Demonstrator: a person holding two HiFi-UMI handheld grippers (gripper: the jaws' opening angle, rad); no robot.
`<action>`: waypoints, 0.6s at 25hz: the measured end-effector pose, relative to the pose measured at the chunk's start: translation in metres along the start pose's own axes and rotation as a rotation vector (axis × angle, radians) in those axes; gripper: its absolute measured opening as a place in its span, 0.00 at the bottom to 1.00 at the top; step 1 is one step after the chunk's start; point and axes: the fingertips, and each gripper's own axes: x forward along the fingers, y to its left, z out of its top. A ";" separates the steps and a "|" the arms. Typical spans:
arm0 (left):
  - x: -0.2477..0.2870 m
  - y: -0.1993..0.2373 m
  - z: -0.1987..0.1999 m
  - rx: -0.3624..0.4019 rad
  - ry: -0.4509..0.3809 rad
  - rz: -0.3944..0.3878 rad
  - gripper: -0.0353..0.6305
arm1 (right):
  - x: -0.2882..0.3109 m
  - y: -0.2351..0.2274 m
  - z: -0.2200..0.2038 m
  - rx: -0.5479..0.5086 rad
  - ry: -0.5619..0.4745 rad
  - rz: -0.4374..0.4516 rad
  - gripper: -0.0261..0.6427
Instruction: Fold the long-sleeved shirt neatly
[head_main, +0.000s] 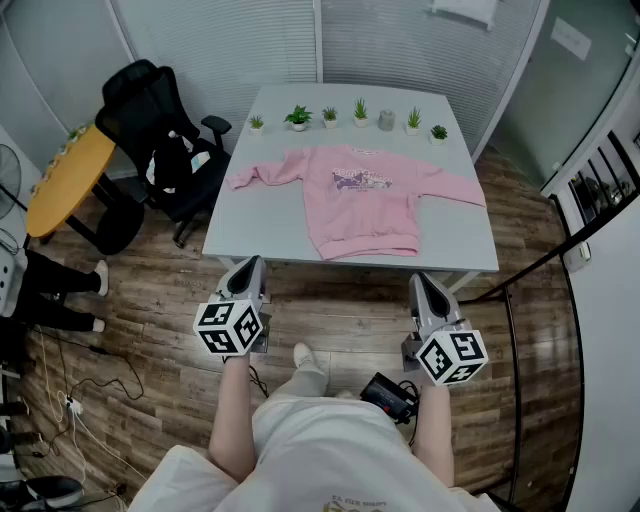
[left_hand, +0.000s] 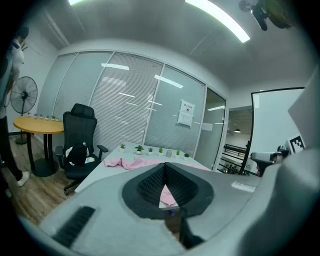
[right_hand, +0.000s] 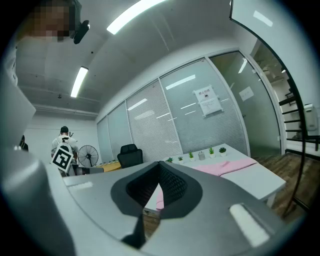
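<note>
Left gripper (head_main: 247, 275), right gripper (head_main: 425, 291): held near-level before table (head_main: 240, 225), jaws clenched, empty; pink shirt (head_main: 362, 197) spread flat.

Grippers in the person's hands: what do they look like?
Each is a light grey wedge, left gripper and right gripper, tapering to fingers with black ribbed insides. Each carries a white cube of black square markers. The person wears a white T-shirt.

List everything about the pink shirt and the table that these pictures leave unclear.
- Print on the shirt: too small to read in the head view.
- Most of the shirt's body: hidden behind the fingers in the left gripper view.
- Grey item among the potted plants: too small to identify in any view.
</note>
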 end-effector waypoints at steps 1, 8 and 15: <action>-0.001 0.000 -0.001 0.008 0.007 0.002 0.06 | 0.001 0.003 -0.001 -0.002 0.005 0.011 0.06; -0.008 -0.007 -0.007 0.027 0.035 0.005 0.06 | 0.000 0.014 -0.004 -0.020 0.026 0.051 0.06; -0.014 -0.003 -0.013 -0.008 0.063 0.014 0.07 | 0.004 0.016 -0.010 -0.023 0.049 0.067 0.06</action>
